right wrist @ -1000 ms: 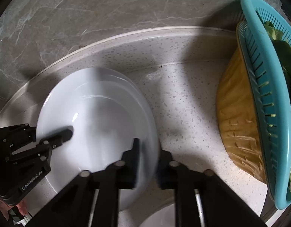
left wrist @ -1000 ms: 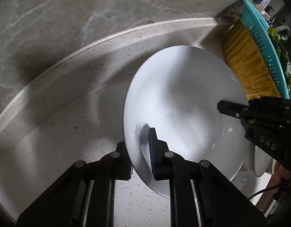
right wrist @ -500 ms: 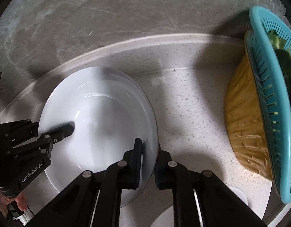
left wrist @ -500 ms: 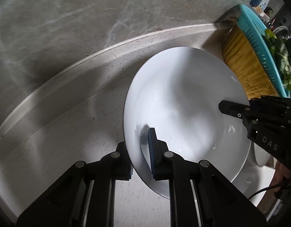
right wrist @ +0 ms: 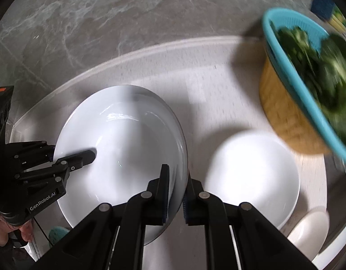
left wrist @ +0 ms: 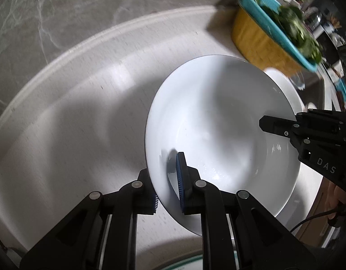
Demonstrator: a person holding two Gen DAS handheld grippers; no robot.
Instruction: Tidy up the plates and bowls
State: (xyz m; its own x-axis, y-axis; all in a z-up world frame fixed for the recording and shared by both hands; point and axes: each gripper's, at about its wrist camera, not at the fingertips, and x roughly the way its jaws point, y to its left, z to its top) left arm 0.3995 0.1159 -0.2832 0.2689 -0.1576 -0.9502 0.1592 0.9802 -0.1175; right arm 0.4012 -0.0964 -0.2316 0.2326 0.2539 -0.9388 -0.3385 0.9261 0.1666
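A large white deep plate (left wrist: 217,130) hangs above the pale counter, held at two opposite rims. My left gripper (left wrist: 167,186) is shut on its near-left rim, one blue pad inside and one beneath. In the right wrist view the same plate (right wrist: 123,148) fills the left half, and my right gripper (right wrist: 176,191) is shut on its right rim. Each gripper shows in the other's view: the right gripper (left wrist: 269,124) on the far rim, the left gripper (right wrist: 87,155) reaching in from the left.
A second white bowl (right wrist: 251,173) sits on the counter (right wrist: 206,85) right of the plate, with a small cream dish (right wrist: 307,225) nearer the edge. A turquoise colander (right wrist: 307,94) of greens rests in a yellow basin at the right. A grey marble wall (right wrist: 128,11) stands behind.
Both grippers have carried the plate up and away from the wall and colander. The counter looks farther below, and the second white bowl has come into view.
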